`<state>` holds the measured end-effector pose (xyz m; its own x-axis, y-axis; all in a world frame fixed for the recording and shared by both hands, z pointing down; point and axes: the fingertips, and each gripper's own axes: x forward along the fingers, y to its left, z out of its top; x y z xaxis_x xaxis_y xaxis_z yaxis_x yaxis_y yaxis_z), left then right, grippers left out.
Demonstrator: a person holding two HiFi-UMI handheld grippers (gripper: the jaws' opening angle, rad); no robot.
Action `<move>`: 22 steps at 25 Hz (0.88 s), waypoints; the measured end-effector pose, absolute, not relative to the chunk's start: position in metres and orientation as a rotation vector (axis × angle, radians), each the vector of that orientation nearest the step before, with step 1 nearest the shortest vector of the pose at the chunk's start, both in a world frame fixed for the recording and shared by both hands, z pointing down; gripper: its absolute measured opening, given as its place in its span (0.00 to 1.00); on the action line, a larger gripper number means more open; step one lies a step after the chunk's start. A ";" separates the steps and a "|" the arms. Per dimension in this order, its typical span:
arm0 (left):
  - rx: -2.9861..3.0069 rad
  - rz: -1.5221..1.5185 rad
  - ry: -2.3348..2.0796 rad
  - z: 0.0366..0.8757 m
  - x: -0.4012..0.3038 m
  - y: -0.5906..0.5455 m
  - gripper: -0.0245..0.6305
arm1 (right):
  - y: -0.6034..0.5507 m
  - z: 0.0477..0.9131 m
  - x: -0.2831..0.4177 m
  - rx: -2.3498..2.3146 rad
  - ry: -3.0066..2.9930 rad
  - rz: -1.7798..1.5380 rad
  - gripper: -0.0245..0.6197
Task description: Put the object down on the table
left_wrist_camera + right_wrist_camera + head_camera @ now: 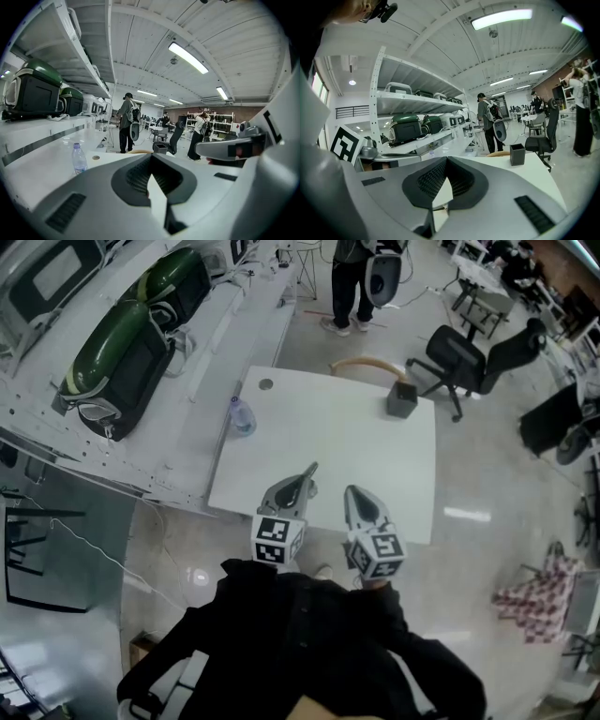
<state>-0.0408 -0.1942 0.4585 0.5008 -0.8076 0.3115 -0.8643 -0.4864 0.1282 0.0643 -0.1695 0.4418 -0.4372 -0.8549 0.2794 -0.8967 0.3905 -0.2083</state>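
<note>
A clear plastic bottle point(241, 415) point(79, 158) stands upright near the left edge of the white table point(328, 442). Both grippers hover over the table's near edge, well apart from the bottle. My left gripper point(309, 469) point(151, 157) is shut, its jaws meeting at the tips with nothing between them. Just to its right, my right gripper point(351, 491) point(446, 160) also has its jaws together and holds nothing. In the left gripper view the right gripper's side shows at the right edge.
A dark grey square holder point(401, 399) point(517, 154) stands at the table's far right corner. A curved wooden chair back point(367, 364) and a black office chair point(459, 357) stand beyond. Shelving with green-lidded cases point(141, 334) runs along the left. A person point(352, 282) stands far off.
</note>
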 end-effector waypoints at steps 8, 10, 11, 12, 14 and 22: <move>2.519 0.261 -1.432 0.436 -0.039 -0.197 0.04 | -0.177 0.424 0.062 1.593 -2.537 0.447 0.04; 2.529 0.254 -1.436 0.432 -0.039 -0.197 0.04 | -0.179 0.420 0.061 1.590 -2.547 0.434 0.04; 2.534 0.251 -1.437 0.430 -0.039 -0.197 0.04 | -0.179 0.419 0.061 1.590 -2.552 0.429 0.04; 2.539 0.248 -1.437 0.429 -0.039 -0.198 0.04 | -0.181 0.417 0.062 1.597 -2.551 0.424 0.04; 2.548 0.241 -1.435 0.426 -0.038 -0.198 0.04 | -0.184 0.411 0.063 1.619 -2.546 0.409 0.04; 2.563 0.228 -1.439 0.419 -0.039 -0.202 0.04 | -0.189 0.410 0.063 1.613 -2.584 0.396 0.04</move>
